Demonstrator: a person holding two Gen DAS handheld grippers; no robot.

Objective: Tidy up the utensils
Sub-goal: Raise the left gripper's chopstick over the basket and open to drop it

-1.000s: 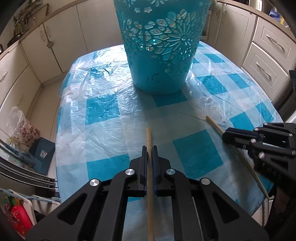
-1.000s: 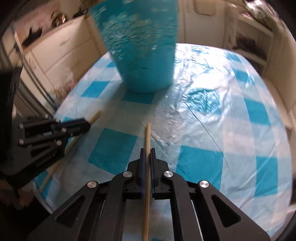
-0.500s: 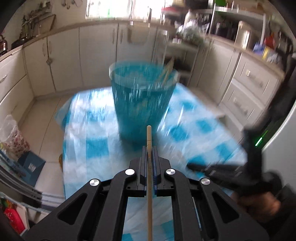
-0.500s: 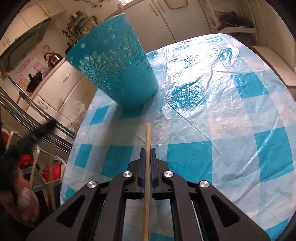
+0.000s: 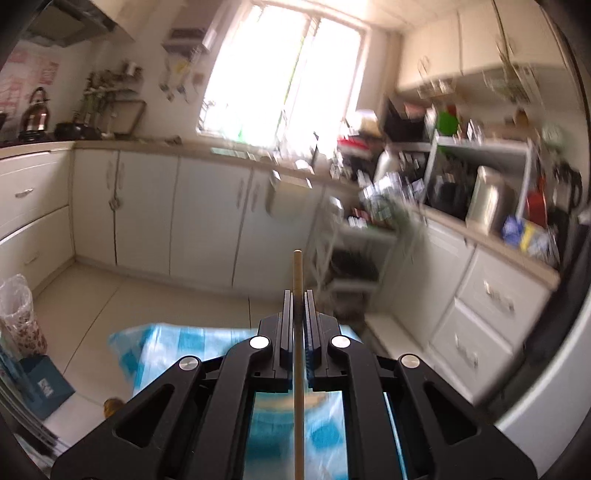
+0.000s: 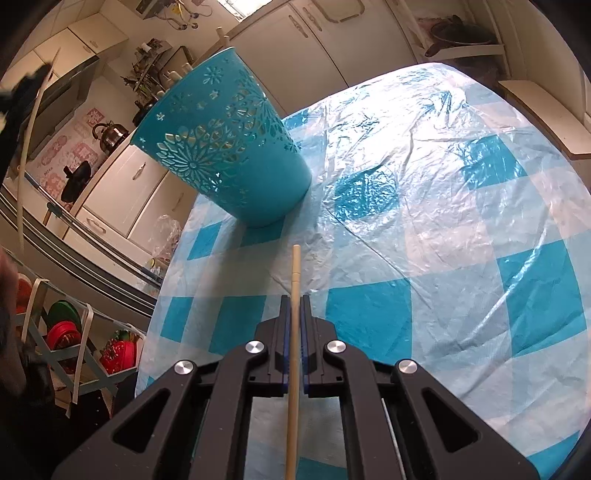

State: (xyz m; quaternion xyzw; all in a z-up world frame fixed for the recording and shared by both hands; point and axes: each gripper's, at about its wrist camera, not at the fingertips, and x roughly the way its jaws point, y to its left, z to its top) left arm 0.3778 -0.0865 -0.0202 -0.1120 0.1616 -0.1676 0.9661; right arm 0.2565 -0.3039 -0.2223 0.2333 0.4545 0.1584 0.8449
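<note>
Left gripper [image 5: 296, 295]: jaws clamped on a wooden chopstick [image 5: 297, 369]. The stick runs straight out between the jaws, its blunt tip just past them. This gripper is held high, pointing across the kitchen toward white cabinets [image 5: 147, 206] and a bright window [image 5: 280, 70]. Only the far edge of the blue-and-white checked cloth [image 5: 166, 343] shows below it. View is motion-blurred, especially the cluttered counter at right.

Right gripper [image 6: 294, 299]: jaws clamped on a second chopstick [image 6: 292, 387]. The stick lies along the gripper's axis, tip projecting beyond the jaws, above the checked cloth on the worktop [image 6: 480, 229]. The cloth is covered by wrinkled clear plastic.

Teal cut-out basket [image 6: 225, 147]: stands on the worktop ahead of the right gripper, well apart from the chopstick tip. A few pale stick ends [image 6: 220, 35] show above its rim.

Right wrist view, far upper left: a dark blurred shape with a pale stick, likely the left gripper with its chopstick; too blurred to confirm.
</note>
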